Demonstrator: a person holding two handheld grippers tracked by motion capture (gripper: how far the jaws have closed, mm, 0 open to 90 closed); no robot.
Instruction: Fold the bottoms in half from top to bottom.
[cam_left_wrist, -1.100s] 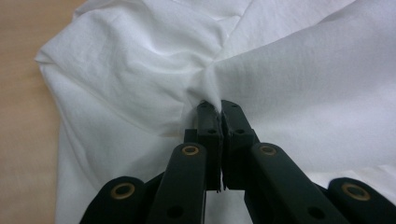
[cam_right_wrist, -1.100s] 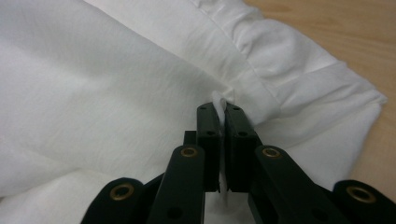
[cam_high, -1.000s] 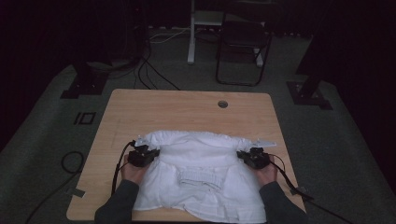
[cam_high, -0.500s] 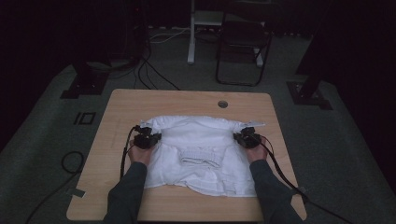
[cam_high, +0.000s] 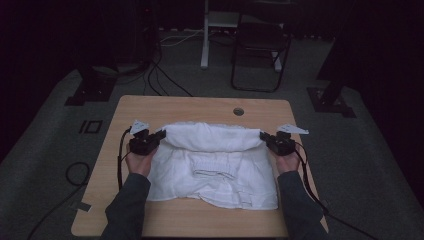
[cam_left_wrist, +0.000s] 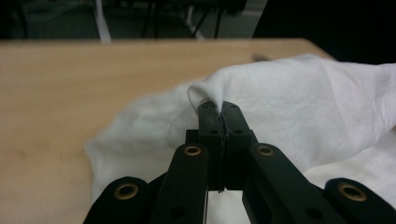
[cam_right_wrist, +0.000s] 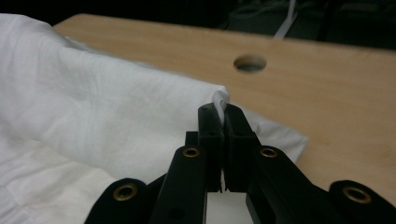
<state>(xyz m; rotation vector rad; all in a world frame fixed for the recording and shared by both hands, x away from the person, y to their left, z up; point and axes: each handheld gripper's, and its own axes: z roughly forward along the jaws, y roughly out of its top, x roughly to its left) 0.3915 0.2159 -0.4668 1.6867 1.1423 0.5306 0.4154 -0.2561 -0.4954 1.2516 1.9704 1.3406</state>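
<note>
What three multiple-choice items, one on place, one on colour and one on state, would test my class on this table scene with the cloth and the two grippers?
1. Where is the round hole in the table?
A. near the far edge
B. near the person's edge
C. under the cloth

2. What colour is the cloth?
A. blue
B. white
C. red

3. How do the left gripper and right gripper stand?
A. both open above the cloth
B. one open, one shut
C. both shut on cloth

Answers: 1 A, the hole lies beyond the cloth by the far edge; 2 B, the fabric is white in each view; 3 C, each gripper view has fabric pinched between closed jaws.
</note>
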